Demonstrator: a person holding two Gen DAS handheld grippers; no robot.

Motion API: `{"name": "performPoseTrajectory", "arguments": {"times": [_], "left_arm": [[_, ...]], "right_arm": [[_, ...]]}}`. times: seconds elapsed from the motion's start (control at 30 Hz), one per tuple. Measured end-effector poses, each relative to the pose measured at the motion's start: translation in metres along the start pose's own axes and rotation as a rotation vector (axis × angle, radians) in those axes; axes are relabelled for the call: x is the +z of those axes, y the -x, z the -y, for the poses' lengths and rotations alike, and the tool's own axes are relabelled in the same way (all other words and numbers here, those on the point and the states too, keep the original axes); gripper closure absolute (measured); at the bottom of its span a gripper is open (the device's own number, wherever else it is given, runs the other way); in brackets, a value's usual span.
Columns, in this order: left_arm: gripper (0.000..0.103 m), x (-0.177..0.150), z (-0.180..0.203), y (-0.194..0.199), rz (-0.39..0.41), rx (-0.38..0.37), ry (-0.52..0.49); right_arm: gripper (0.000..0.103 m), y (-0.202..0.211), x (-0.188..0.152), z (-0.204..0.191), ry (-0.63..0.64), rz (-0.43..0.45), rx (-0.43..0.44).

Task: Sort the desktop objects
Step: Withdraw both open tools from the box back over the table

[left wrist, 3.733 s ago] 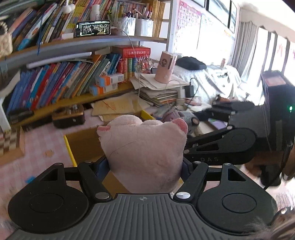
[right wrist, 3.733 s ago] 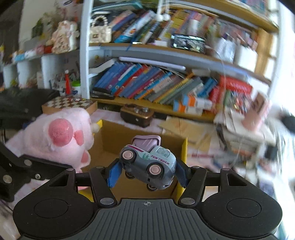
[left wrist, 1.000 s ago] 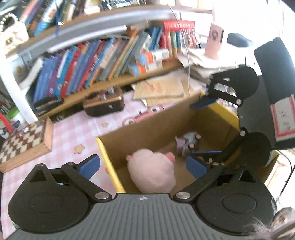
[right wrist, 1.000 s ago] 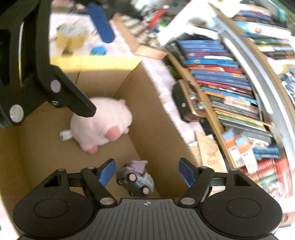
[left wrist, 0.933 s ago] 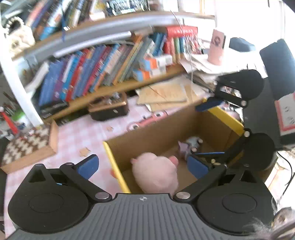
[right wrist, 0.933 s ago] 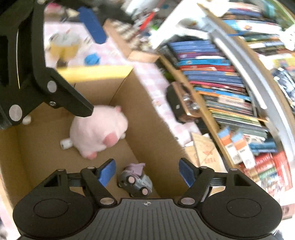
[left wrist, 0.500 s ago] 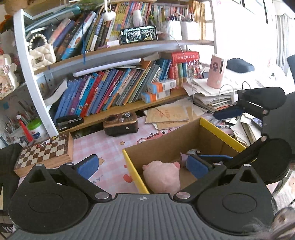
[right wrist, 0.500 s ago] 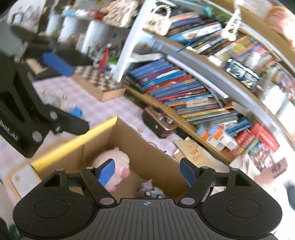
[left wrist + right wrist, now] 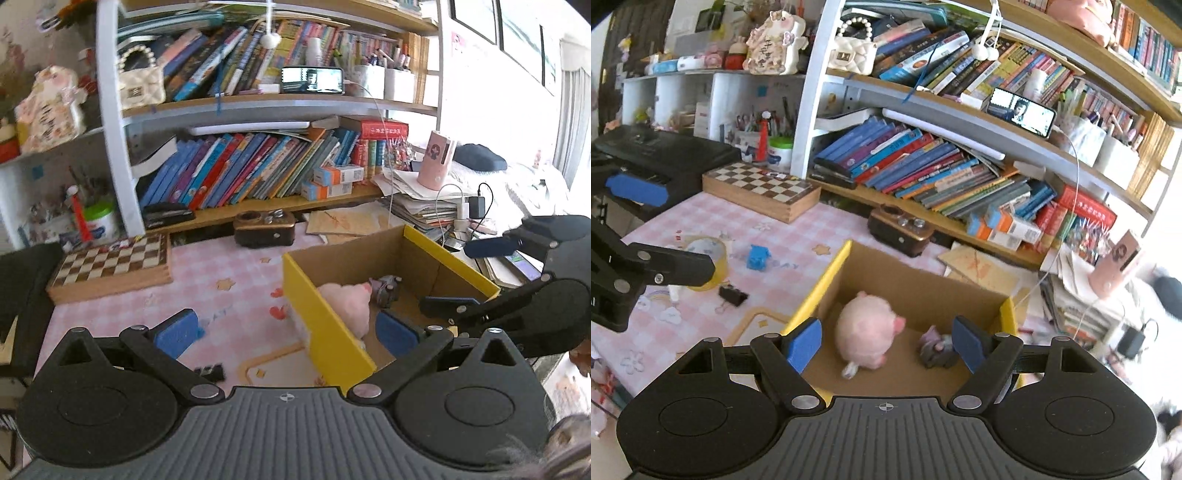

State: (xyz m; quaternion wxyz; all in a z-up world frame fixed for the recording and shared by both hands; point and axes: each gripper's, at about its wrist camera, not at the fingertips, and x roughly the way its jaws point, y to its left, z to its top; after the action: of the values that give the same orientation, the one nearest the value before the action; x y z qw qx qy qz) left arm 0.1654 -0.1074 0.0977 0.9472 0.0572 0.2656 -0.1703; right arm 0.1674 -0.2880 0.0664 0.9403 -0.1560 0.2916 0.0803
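A pink plush pig (image 9: 866,341) and a grey toy truck (image 9: 938,352) lie inside the open cardboard box with yellow flaps (image 9: 827,284). In the left wrist view the pig (image 9: 349,304) and truck (image 9: 386,290) show behind the yellow flap (image 9: 325,328). My left gripper (image 9: 286,332) is open and empty, straddling the box's left wall. My right gripper (image 9: 888,345) is open and empty above the box's near edge. On the pink checked desk lie a black binder clip (image 9: 733,294), a small blue block (image 9: 758,257) and a yellow tape roll (image 9: 709,258).
A wooden chessboard box (image 9: 761,186) and a brown radio (image 9: 899,227) stand at the back of the desk under bookshelves. Paper stacks and a pink cup (image 9: 437,164) crowd the right. A black printer (image 9: 665,155) stands at the left.
Both grippers have pulled up and back out of the box, leaving the pig and truck inside. The views now take in the desk and shelves.
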Motion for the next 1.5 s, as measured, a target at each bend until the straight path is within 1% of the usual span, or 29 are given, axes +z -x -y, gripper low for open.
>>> {"name": "performPoseTrajectory", "arguments": {"times": [0.13, 0.37, 0.67, 0.77, 0.87, 1.03, 1.13, 1.27, 1.5], "left_arm": [[0.0, -0.017, -0.017, 0.018, -0.01, 0.001, 0.028], [0.0, -0.04, -0.042, 0.039, -0.025, 0.028, 0.079], [0.0, -0.068, -0.068, 0.056, -0.051, 0.077, 0.12], [0.0, -0.076, -0.074, 0.059, -0.062, 0.089, 0.127], [0.0, -0.085, -0.078, 0.062, -0.076, 0.105, 0.133], [0.0, -0.098, -0.087, 0.064, -0.104, 0.131, 0.182], [0.0, -0.104, -0.089, 0.065, -0.117, 0.163, 0.172], [0.0, -0.109, -0.092, 0.069, -0.12, 0.182, 0.177], [0.0, -0.118, -0.103, 0.076, -0.119, 0.202, 0.23]], "right_arm": [[0.023, 0.01, -0.006, -0.026, 0.003, -0.017, -0.004], [0.023, 0.016, -0.016, -0.066, -0.003, -0.048, -0.002], [0.023, 0.017, -0.027, -0.114, 0.004, -0.085, 0.049], [0.023, 0.019, -0.028, -0.126, -0.002, -0.084, 0.058], [0.023, 0.02, -0.029, -0.136, -0.037, -0.084, 0.059], [0.023, 0.02, -0.034, -0.152, -0.099, -0.086, 0.066], [0.023, 0.02, -0.038, -0.162, -0.127, -0.094, 0.079], [0.023, 0.02, -0.042, -0.173, -0.155, -0.106, 0.082], [0.023, 0.021, -0.045, -0.188, -0.163, -0.115, 0.085]]}}
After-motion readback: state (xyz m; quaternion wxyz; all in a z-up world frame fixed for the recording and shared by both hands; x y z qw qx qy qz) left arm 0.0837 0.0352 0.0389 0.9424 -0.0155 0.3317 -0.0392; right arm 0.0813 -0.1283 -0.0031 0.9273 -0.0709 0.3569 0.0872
